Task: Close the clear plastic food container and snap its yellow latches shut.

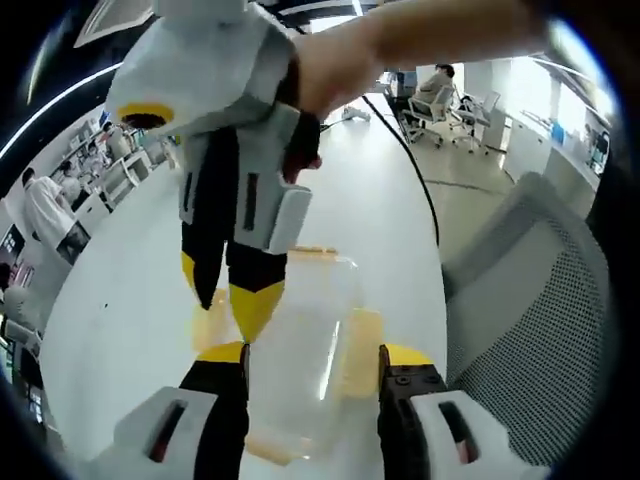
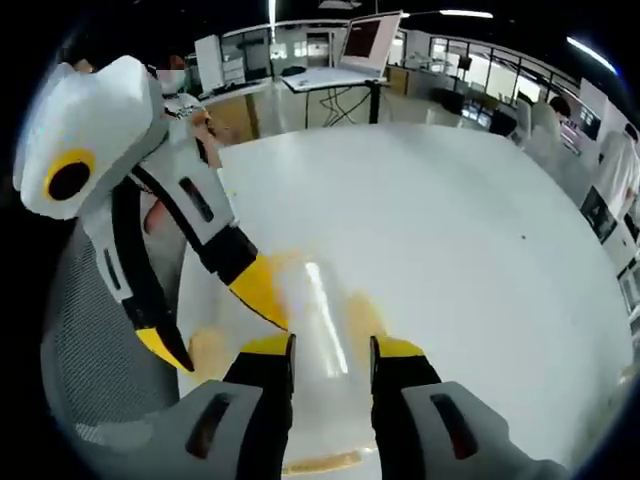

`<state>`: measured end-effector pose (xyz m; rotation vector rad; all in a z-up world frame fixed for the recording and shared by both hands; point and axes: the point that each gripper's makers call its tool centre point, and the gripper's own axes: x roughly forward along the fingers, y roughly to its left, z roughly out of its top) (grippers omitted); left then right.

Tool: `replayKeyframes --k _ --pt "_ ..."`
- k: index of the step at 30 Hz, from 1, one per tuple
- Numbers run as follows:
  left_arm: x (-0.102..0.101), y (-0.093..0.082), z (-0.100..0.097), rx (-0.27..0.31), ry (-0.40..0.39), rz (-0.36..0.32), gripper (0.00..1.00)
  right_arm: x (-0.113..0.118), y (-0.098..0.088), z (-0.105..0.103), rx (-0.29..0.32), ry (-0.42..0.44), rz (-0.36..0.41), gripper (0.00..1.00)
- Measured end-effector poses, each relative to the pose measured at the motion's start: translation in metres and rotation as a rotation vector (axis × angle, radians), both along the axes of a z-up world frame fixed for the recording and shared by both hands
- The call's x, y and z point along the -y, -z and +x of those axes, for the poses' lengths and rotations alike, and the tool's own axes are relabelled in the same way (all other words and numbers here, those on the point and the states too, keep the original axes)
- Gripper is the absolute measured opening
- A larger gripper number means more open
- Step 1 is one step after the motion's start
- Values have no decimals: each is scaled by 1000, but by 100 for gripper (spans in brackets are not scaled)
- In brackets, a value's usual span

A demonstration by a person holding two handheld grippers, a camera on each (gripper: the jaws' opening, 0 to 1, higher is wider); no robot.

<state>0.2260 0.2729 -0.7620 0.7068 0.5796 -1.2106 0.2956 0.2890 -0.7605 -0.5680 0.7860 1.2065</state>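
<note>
I am working over a broad white counter, with a grey mesh office chair at its edge, and the clear plastic food container lies on the counter directly between my two tools, which face each other across it. The lid looks seated already, so I judge I am in the latching step, not the closing one. My left gripper stands with its fingers spread about as wide as the container, one on each long side; whether they actually press the walls I cannot tell, though I take it to be steadying the box. My right gripper straddles it the same way from the opposite end, fingers parted on either side of the clear body, contact again unclear. In the left gripper view the right gripper's yellow fingertips come down at the container's side by a yellow latch; another yellow latch sits on the opposite side. Next I need to bring one fingertip onto a latch flap and push it firmly down against the wall until it snaps, while the other tool keeps the box from sliding.
</note>
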Motion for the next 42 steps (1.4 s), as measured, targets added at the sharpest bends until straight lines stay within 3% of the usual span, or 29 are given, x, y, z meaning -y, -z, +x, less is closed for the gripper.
replayKeyframes --k 2,4,6,8,11,19,22,31,42 --pt "0 4 -2 6 10 9 51 -3 1 4 -25 3 12 27" --pt "-5 7 4 68 18 65 53 -3 3 7 -52 1 4 28" --pt "-1 6 3 76 20 51 55 -1 4 8 -73 -3 0 28" --pt "-2 9 6 91 13 65 58 1 4 1 -152 0 5 29" --pt "-6 16 13 108 -3 108 54 7 1 7 -151 13 6 29" --pt "-3 16 13 96 -10 61 51 12 0 0 -187 -10 -3 29" --pt "2 10 10 133 23 61 51 10 -3 2 -202 -17 -3 29" --pt "7 14 9 126 63 76 50 10 4 4 -249 -91 -71 29" --pt "8 13 7 152 89 125 43 9 18 0 -248 -179 -166 31"
